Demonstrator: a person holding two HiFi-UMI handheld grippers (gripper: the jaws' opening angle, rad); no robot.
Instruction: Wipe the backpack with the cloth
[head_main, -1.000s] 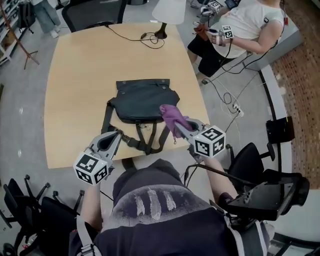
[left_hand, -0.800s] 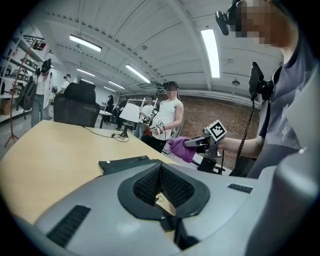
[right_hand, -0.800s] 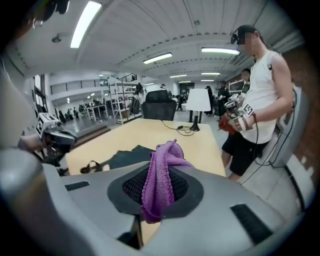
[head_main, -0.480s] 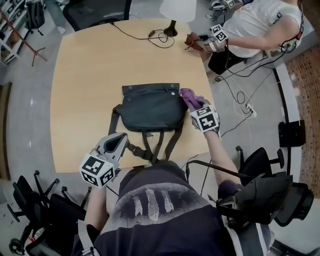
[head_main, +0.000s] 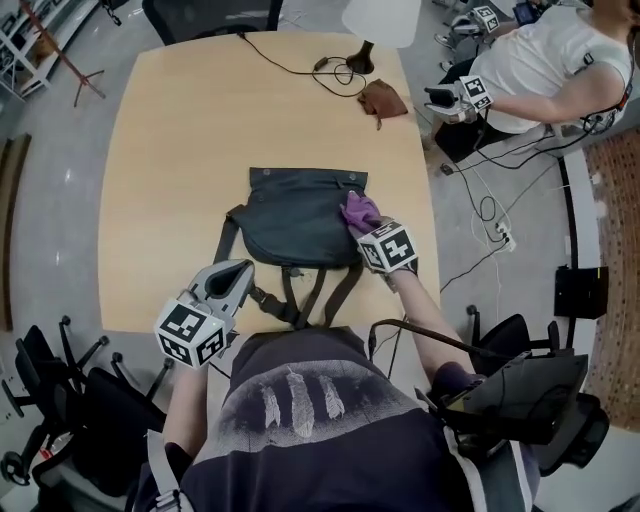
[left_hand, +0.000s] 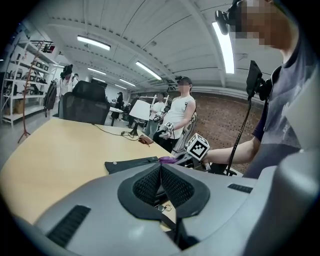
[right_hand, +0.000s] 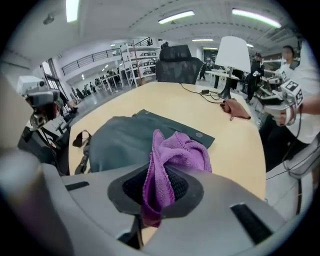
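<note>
A dark grey backpack lies flat in the middle of the wooden table, straps trailing toward the near edge. My right gripper is shut on a purple cloth, which rests on the backpack's right side. In the right gripper view the cloth bunches up between the jaws in front of the backpack. My left gripper hovers at the near table edge, left of the straps, with its jaws shut and nothing between them. In the left gripper view the backpack lies beyond the jaws.
A white lamp stands at the table's far edge with a black cable and a brown cloth beside it. A seated person with grippers is at the far right. Office chairs stand at the near left.
My right gripper has carried the purple cloth from the backpack's near right corner up along its right side and back onto its right edge. The left gripper has hardly moved.
</note>
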